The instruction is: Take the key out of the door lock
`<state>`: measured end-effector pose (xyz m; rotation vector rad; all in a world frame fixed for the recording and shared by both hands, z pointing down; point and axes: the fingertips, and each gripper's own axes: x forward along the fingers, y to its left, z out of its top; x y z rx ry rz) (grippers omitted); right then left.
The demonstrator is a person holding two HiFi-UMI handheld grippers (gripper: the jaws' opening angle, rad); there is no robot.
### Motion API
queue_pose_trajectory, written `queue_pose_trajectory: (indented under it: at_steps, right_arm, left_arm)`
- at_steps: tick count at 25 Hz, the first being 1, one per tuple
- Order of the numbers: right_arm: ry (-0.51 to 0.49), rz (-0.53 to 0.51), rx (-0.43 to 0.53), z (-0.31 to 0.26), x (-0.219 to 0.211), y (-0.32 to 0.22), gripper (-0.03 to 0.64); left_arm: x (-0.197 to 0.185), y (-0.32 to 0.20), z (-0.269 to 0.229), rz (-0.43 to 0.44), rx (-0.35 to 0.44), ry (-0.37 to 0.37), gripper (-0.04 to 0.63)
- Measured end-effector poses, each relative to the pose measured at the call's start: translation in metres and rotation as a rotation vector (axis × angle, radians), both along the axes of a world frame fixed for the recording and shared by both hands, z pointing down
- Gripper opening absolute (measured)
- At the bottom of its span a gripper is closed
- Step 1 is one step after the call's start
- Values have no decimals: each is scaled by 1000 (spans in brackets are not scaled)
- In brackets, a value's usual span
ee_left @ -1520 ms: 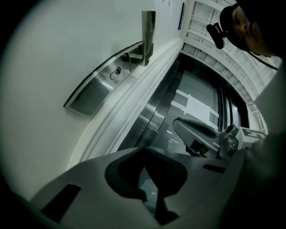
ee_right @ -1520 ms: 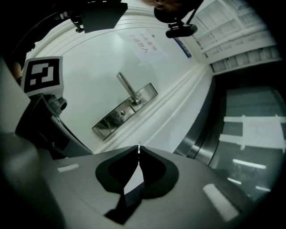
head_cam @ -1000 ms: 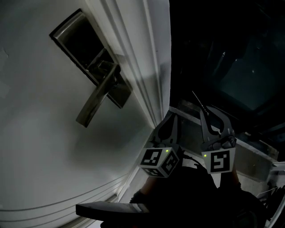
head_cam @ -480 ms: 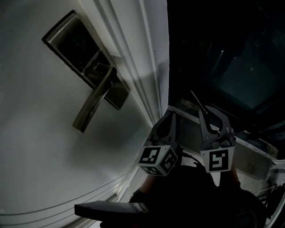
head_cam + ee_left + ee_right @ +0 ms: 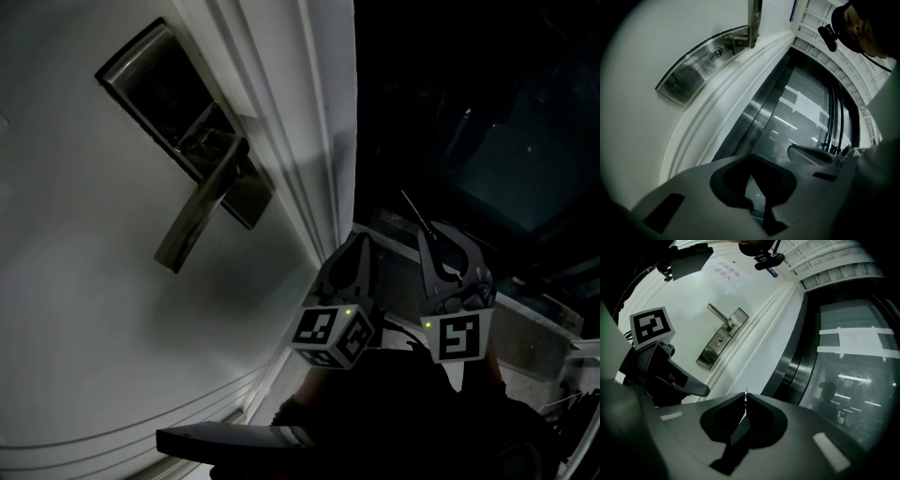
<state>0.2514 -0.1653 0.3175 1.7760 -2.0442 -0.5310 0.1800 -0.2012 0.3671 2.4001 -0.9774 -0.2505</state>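
Door: we see the white door [image 5: 84,309] filling the left of the head view, dim and in shadow.
Lock plate: the metal lock plate [image 5: 150,86] sits upper left; its top corner is close to the frame edge.
Lever: the lever handle [image 5: 199,220] hangs slanted across the plate, covering its middle.
Keyhole: the keyhole [image 5: 719,341] shows small in the right gripper view; we make out nothing standing in it.
Left claw: the left claw [image 5: 354,242] is low by the door edge, jaws together with nothing between them.
Right claw: the right claw [image 5: 433,234] is just beside it, clamped on the key.
Key: the key [image 5: 746,404] is seen edge-on as a thin sliver, well apart from the lock; its bow is hidden in the claw.
Glass: the glass panel [image 5: 853,380] on the right is dark.
Change: since half a second ago the plate sits slightly rightward in the head view; both claws kept their places.
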Motion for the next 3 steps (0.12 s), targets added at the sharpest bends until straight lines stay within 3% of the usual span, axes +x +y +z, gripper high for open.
queue_pose_trajectory:
  at_steps: [3]
  right_arm:
    - [3, -1, 3, 0, -2, 1, 11]
  left_arm:
    - [-1, 1, 0, 0, 4, 0, 0]
